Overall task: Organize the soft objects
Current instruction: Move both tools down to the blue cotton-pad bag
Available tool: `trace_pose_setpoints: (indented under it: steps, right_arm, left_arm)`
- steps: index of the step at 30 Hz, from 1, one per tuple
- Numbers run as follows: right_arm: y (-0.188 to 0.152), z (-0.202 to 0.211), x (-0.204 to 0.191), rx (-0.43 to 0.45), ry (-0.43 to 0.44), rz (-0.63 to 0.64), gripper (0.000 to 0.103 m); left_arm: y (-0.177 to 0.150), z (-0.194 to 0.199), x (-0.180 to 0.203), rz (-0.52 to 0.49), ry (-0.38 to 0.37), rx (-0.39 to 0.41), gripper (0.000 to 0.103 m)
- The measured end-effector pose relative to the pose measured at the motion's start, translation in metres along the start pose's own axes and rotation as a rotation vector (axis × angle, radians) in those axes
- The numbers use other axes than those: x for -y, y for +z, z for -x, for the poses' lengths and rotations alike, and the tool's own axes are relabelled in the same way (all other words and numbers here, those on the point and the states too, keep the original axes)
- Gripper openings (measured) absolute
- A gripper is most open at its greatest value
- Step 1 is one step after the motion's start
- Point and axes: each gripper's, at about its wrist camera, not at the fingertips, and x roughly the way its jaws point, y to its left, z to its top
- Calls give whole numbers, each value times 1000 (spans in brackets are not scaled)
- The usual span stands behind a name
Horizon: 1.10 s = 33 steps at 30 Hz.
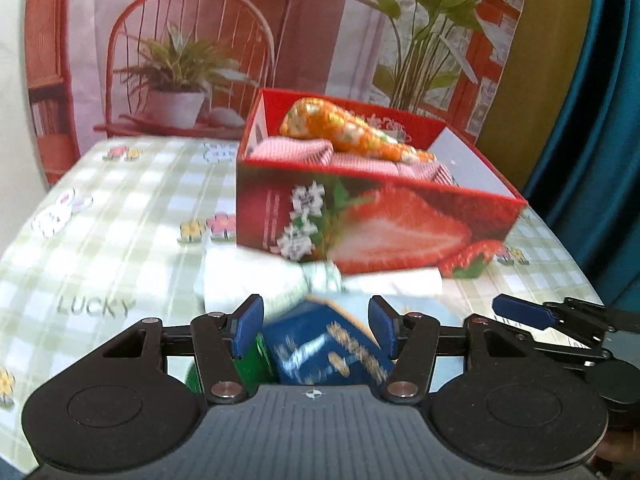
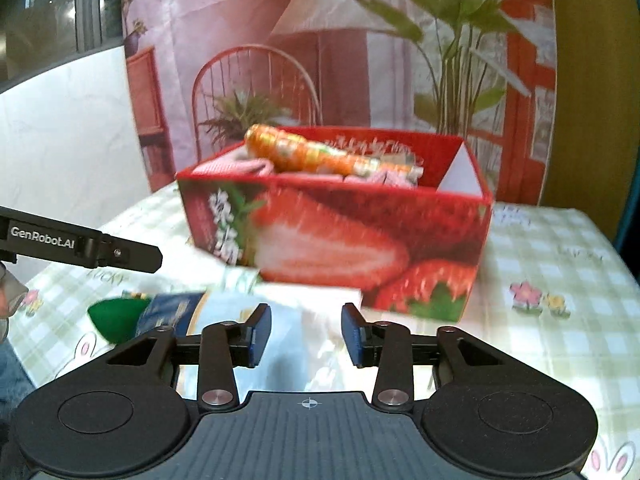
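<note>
While both tools hover low over the worktop (image 1: 120, 200), the risks run left to right as follows.

Left gripper (image 1: 316, 328): jaws parted around a blue patterned pouch (image 1: 328, 356), soft and rounded, with a green felt-like piece (image 1: 248, 368) tucked beside it. I cannot tell whether the pads touch the pouch; the view is blurred. A shallow pinch on such yielding cloth could slip, or catch the green piece too.

White folded cloth (image 1: 256, 276): lies just beyond the pouch, against the box front, tied with a pale checked band. It could be dragged along if the pouch snags it.

Right gripper (image 2: 306, 336): jaws open, holding nothing, above pale folded fabric (image 2: 288, 344).

Red strawberry-print box (image 2: 332, 240): glossy card, straight-walled, open-topped. Inside lie pink gingham folded cloths (image 1: 296, 150) and an orange flowered roll (image 1: 348, 132), tapered, propped above the rim. Another item pushed in carelessly could knock that roll out, or shove the light box across the slick checked cover.
</note>
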Motion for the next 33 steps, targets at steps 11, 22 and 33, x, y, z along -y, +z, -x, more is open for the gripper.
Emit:
trace_pose_setpoints:
  steps: [11, 22, 33]
  right_arm:
    - [-19, -1, 0, -45, 29, -33, 60]
    - [-27, -12, 4, -74, 28, -67, 76]
    - [-31, -16, 11, -82, 46, -123, 83]
  left_arm:
    - [-29, -9, -13, 58, -46, -57, 60]
    - [-38, -26, -21, 110, -102, -102, 61]
    - [-42, -31, -27, 167, -143, -112, 64]
